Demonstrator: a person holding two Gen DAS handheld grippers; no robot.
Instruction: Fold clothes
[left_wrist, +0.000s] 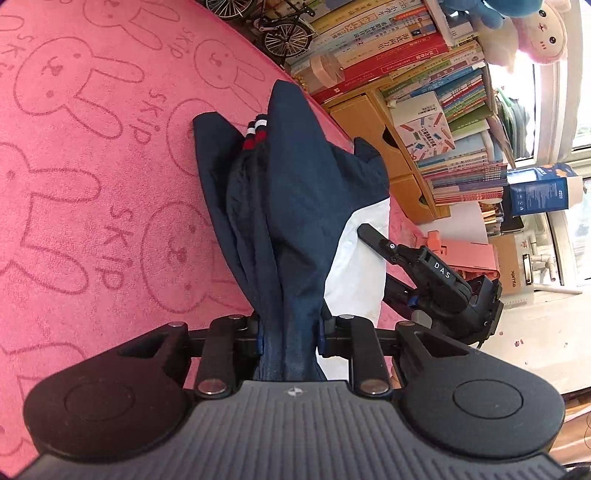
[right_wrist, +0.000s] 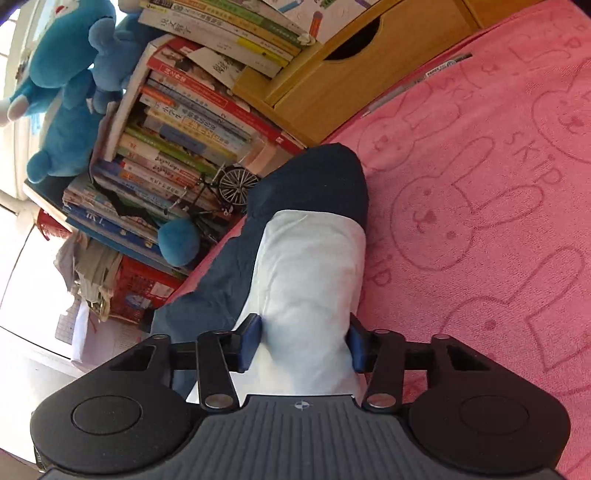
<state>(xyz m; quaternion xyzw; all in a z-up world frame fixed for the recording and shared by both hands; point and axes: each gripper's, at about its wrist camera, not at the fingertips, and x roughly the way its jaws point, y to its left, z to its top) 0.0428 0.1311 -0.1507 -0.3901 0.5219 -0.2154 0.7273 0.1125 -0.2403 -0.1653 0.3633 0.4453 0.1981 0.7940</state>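
Note:
A navy garment (left_wrist: 291, 192) with a white panel (left_wrist: 362, 251) and a red-and-white striped trim (left_wrist: 255, 133) lies bunched on a pink rabbit-print towel (left_wrist: 92, 166). My left gripper (left_wrist: 290, 328) is shut on a gathered navy fold of it, and the cloth rises away in front of the jaws. In the left wrist view my right gripper (left_wrist: 373, 236) shows at the garment's right side, against the white panel. In the right wrist view my right gripper (right_wrist: 304, 341) is shut on the white part of the garment (right_wrist: 310, 280), with navy cloth (right_wrist: 314, 181) beyond it.
Stacked books (left_wrist: 424, 55) and yellow wooden drawers (left_wrist: 376, 125) line the towel's far edge, with a model bicycle (left_wrist: 284, 33) and plush toys (right_wrist: 62, 92). A pen (right_wrist: 439, 70) lies near the towel's edge. The pink towel (right_wrist: 498, 221) stretches wide beside the garment.

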